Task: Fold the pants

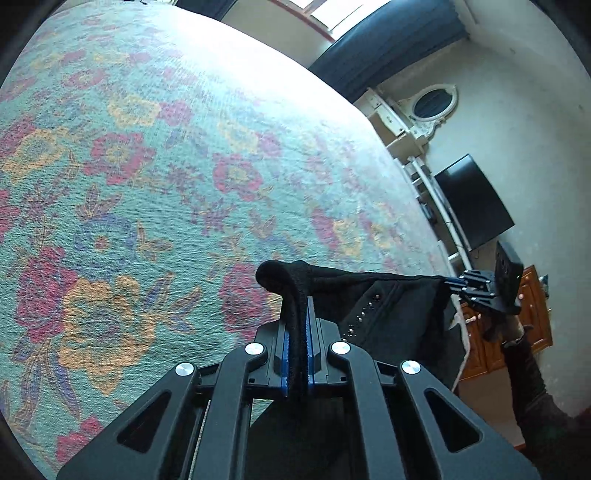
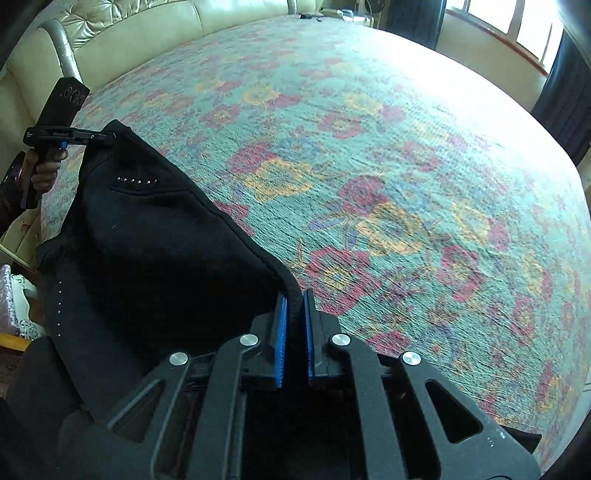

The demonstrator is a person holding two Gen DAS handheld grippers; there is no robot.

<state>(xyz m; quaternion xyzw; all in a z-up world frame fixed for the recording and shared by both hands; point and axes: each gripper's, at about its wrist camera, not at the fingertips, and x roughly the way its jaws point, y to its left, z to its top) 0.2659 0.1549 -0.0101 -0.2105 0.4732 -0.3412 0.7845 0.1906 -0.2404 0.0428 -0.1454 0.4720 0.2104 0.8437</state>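
In the left wrist view, the bed [image 1: 147, 166] fills the left and middle, covered by a teal spread with red, orange and blue flowers, bright with glare toward its far edge. At the bottom centre the left tool [image 1: 298, 321] is clenched on a thick fold of the black pants [image 1: 388, 306], whose edge stretches rightward, taut, to the right tool [image 1: 452, 283], gripped by a hand [image 1: 495, 325]. A row of small studs shows on the cloth. Right of the bed stand a white wall, an oval mirror [image 1: 432, 101] in a pale frame, a dark screen [image 1: 476, 203] and brown wooden cabinets [image 1: 532, 317]; a dark curtain [image 1: 388, 40] hangs at the top.

In the right wrist view, a cream tufted headboard [image 2: 129, 33] curves along the upper left. The left tool [image 2: 107, 137] pinches the far corner of the pants [image 2: 147, 240], which hang above the bed's near edge. The right tool [image 2: 294, 299] grasps the near hem between its blue pads. The flowered spread runs right to windows [image 2: 517, 26].
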